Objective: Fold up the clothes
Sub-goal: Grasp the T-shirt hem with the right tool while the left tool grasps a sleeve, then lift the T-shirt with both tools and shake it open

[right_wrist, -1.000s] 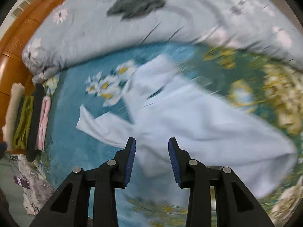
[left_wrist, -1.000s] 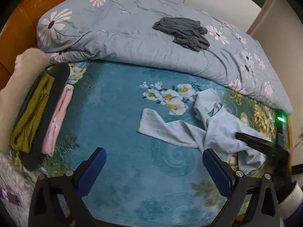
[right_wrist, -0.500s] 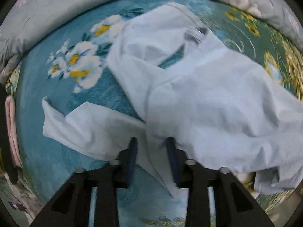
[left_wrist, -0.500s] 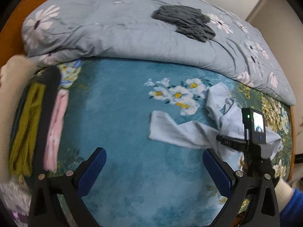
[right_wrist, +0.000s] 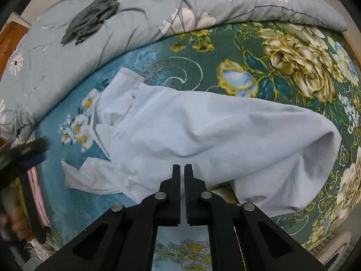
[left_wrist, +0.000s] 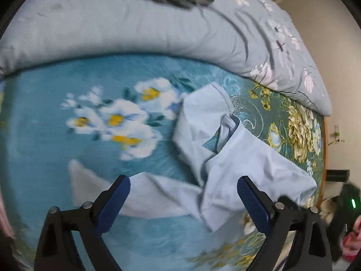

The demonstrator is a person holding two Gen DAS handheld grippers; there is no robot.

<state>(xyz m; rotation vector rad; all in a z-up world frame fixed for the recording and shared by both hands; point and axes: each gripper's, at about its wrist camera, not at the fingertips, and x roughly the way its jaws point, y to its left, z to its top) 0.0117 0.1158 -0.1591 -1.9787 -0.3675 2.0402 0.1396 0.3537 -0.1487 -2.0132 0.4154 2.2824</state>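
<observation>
A crumpled light blue shirt lies on the floral teal bedspread, one sleeve stretched to the left. My left gripper is open and empty, hovering just above the sleeve and the shirt's lower edge. In the right wrist view the shirt fills the middle. My right gripper is shut on the shirt's near hem, and the cloth bunches upward at the jaws. The left gripper shows blurred at the far left of that view.
A grey floral duvet is rolled along the far side, with a dark grey garment on it. Folded pink and olive clothes are stacked at the left. The bed's wooden edge runs on the right.
My right gripper has closed on the shirt's hem and pulled back, lifting cloth. My left gripper has moved right and down toward the shirt, staying open.
</observation>
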